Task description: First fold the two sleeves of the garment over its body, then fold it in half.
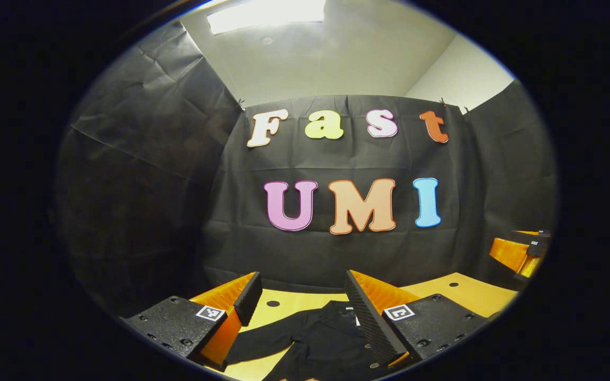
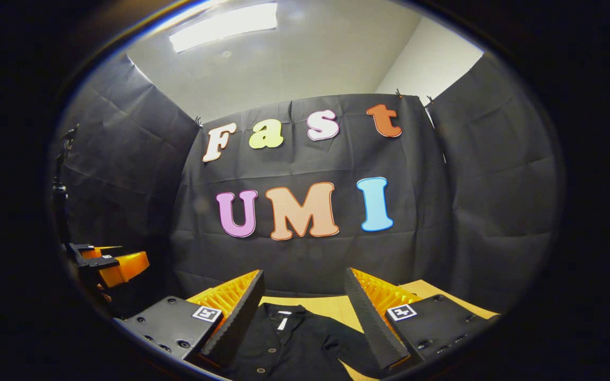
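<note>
Lying flat on the table (image 1: 474, 293), the black garment (image 2: 294, 344) sits below both spread, empty grippers, left gripper (image 1: 305, 304) and right gripper (image 2: 305, 307).

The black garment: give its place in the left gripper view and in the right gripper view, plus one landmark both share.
Left gripper view: the black garment lies low at centre on the wooden table, between the open fingers, one sleeve reaching left.
Right gripper view: low at centre, collar toward the booth's wall, front buttons showing, between the open fingers.
Shared landmark: the garment's collar.

Open air above the table (image 1: 474, 293); cloth wall (image 1: 337, 254) blocks behind it.
</note>
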### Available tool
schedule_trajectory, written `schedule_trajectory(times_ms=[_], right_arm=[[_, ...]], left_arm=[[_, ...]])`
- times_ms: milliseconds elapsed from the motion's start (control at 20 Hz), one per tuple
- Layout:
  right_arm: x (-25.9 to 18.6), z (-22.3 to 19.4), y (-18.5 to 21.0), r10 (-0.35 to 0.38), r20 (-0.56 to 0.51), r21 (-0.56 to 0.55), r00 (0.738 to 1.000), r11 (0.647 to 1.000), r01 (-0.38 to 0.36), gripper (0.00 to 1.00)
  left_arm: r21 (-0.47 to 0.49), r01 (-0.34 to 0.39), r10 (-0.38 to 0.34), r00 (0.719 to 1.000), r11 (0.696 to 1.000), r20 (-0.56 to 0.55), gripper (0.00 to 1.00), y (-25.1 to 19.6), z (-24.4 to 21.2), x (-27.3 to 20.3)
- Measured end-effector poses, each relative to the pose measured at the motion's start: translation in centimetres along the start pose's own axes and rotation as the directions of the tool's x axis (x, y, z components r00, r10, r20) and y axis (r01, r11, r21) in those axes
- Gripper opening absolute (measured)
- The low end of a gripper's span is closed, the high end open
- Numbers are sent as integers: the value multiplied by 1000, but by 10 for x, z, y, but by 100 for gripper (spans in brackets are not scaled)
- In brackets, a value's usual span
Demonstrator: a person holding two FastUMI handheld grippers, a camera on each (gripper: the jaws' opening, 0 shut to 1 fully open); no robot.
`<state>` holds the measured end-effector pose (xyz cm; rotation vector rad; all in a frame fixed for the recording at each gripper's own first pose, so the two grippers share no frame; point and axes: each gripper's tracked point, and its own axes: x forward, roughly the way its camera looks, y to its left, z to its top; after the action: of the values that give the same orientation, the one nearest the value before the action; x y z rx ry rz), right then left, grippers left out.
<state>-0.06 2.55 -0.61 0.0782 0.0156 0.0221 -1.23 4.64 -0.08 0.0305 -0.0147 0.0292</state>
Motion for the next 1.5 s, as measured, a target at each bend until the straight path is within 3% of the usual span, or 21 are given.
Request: schedule_trajectory(times_ms=[1000, 1150, 1500], right_arm=[[-1, -4, -1, 73, 7, -90, 997, 993, -72, 99], [5, -10, -17, 63, -8, -121, 998, 991, -63, 99], [16, -36, -90, -47, -81, -168, 996, 985, 33, 99]], left_arm=[[-3, -29, 29, 1000, 1000, -9, 92, -4, -2, -10], [-4, -35, 35, 999, 999, -10, 92, -5, -3, -11], [8, -43, 43, 999, 999, -15, 92, -15, -5, -11]])
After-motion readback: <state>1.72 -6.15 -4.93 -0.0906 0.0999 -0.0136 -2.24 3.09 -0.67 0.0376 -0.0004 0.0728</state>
